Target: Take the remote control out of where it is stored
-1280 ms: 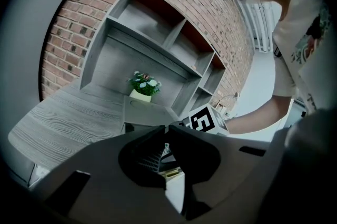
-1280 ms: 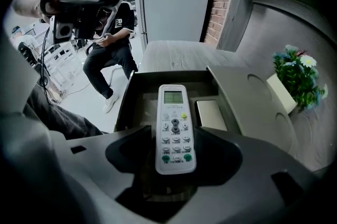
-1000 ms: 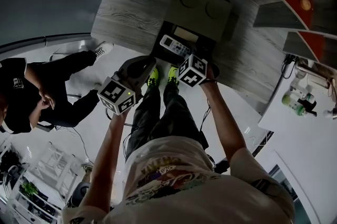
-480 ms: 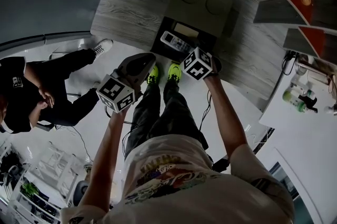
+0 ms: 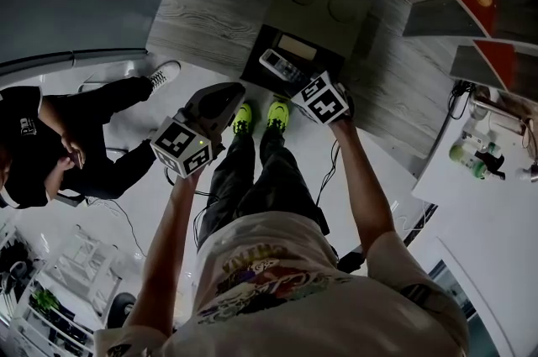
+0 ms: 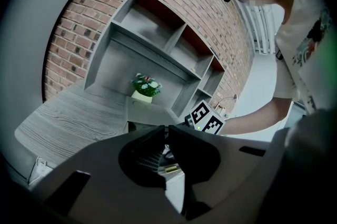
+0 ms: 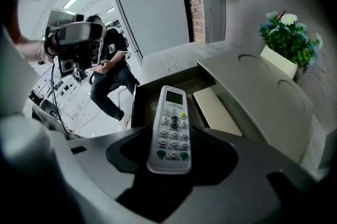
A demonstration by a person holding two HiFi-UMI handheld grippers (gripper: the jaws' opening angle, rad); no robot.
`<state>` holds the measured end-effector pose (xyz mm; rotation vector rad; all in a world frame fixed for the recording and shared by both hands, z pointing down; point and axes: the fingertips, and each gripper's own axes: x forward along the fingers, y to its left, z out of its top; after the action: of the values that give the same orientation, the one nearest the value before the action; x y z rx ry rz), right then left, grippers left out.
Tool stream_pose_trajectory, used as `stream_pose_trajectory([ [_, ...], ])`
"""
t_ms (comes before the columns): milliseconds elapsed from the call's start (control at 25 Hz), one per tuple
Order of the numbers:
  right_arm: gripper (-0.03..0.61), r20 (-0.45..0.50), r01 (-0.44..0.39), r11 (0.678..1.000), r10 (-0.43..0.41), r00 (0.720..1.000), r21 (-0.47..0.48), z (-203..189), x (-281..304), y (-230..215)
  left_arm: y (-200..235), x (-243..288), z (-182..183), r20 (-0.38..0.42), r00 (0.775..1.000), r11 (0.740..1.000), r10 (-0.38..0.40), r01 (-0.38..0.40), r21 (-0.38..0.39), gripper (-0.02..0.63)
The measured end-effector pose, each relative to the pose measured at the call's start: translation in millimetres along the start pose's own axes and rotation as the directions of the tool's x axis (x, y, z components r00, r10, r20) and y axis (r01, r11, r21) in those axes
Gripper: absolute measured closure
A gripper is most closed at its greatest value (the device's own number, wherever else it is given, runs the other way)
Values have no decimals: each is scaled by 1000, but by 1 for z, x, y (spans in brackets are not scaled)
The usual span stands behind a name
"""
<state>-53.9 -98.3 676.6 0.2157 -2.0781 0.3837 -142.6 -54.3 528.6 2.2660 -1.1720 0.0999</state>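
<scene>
The right hand-held gripper (image 7: 169, 157) is gripping the lower end of the remote control (image 7: 171, 128), its jaws standing wide on either side of the casing. The remote control is pointing out over the open dark drawer (image 7: 141, 99), screen end farthest from the jaws. A pale flat thing (image 7: 215, 108) is lying inside the drawer. The left hand-held gripper (image 6: 165, 136) is hanging short of the drawer, jaws nearly together and holding nothing. A potted flower (image 7: 288, 41) is standing behind the drawer on the bench (image 5: 210, 11).
</scene>
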Motion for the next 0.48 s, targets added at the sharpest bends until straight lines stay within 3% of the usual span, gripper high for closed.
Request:
stream_pose_trajectory([
  [480, 347, 55, 14, 1000, -15, 998, 23, 18, -28, 1, -11, 3, 19, 21, 1000, 1000, -10, 9, 26, 606],
])
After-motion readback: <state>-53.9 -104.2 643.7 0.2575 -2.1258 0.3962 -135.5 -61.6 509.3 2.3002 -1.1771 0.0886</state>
